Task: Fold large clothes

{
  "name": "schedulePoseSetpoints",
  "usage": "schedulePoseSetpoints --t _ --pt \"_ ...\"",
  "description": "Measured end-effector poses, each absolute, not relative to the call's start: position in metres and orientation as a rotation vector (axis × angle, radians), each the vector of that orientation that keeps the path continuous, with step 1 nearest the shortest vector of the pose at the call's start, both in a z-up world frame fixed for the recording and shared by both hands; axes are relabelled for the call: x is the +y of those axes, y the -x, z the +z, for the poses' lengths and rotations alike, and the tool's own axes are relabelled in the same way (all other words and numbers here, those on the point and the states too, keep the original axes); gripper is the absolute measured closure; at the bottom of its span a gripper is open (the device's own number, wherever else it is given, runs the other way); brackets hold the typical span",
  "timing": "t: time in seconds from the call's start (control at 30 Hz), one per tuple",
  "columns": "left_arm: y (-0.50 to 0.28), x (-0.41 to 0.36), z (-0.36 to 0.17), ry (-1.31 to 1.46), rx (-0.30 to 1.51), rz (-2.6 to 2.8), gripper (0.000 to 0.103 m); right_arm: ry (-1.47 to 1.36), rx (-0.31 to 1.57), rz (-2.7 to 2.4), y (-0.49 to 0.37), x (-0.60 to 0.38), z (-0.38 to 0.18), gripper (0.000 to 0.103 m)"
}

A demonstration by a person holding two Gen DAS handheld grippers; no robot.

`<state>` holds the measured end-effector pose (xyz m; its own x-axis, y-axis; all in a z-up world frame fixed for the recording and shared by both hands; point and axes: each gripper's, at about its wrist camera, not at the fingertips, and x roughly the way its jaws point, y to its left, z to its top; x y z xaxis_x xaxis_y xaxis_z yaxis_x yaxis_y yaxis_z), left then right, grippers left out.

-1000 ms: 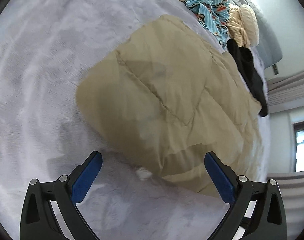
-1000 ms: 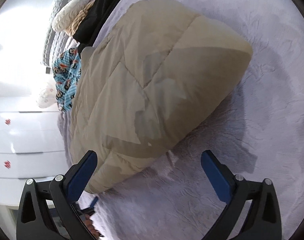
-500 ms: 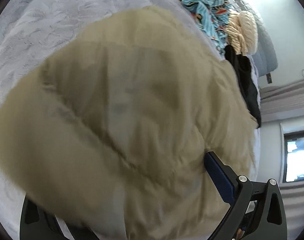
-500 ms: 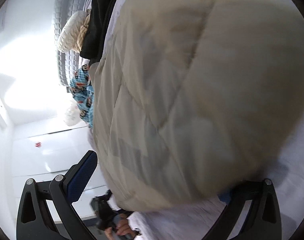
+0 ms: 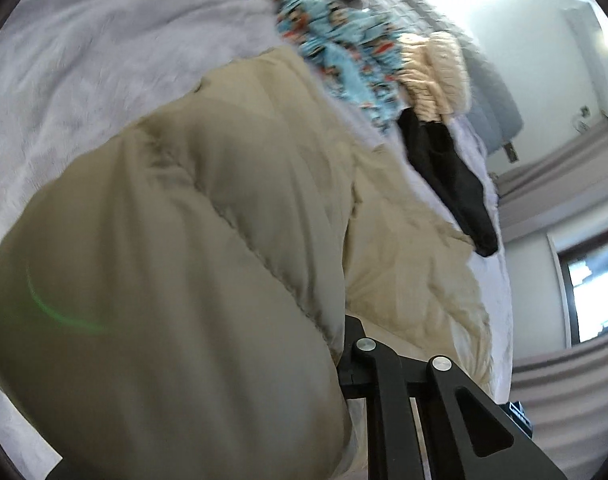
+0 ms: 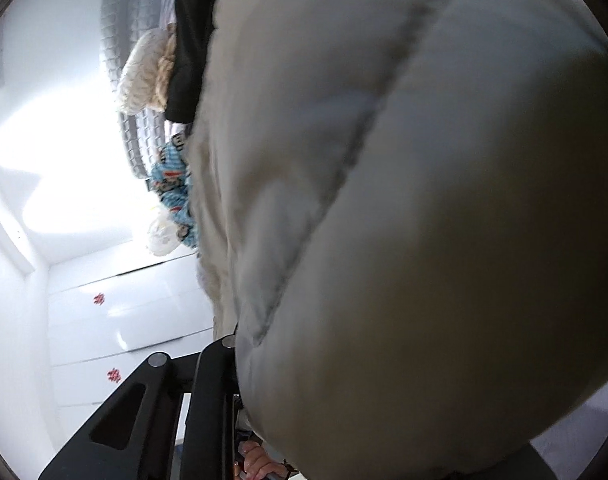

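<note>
**Both hand-held grippers clamp the jacket**

Left wrist: the left hand-held gripper (image 5: 335, 364) has just closed on the puffy beige quilted jacket (image 5: 208, 240), bulging over the pale grey bed (image 5: 84, 80).

Right wrist: the right hand-held gripper (image 6: 240, 364) has just closed too, jacket (image 6: 423, 220) pinched between its fingers.

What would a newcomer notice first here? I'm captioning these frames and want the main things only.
The puffy beige coat fills most of both views, bulging right up against the cameras, with the left gripper and right gripper closed on its near edge. Behind it on the grey bed lie a blue patterned garment, a cream knit and a black garment.
</note>
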<state>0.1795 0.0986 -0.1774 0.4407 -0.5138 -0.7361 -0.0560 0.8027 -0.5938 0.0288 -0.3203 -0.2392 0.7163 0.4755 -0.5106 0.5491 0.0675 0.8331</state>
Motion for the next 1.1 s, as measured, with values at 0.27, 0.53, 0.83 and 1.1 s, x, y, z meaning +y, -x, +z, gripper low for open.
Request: schedulePoseSetpoints --t 0.27,0.53,0.83,1.1 --pt "-0.128 0.108 -0.143 0.531 1.075 -0.37 0.085 -1.512 0.924 0.009 0.002 -0.313 -0.214 0.081" --pt "-0.027 0.15 -0.162 0.517 1.211 -0.419 0.085 -1.501 0.989 -0.003 0.08 -0.283 -0.203 0.081" --pt "0.02 0.182 -0.198 0.451 1.389 -0.39 0.076 -1.52 1.063 -0.153 0.134 -0.266 -0.22 0.062" --pt "0.035 0.206 -0.155 0.256 1.424 -0.396 0.076 -1.369 1.137 -0.336 0.12 -0.269 -0.183 0.041"
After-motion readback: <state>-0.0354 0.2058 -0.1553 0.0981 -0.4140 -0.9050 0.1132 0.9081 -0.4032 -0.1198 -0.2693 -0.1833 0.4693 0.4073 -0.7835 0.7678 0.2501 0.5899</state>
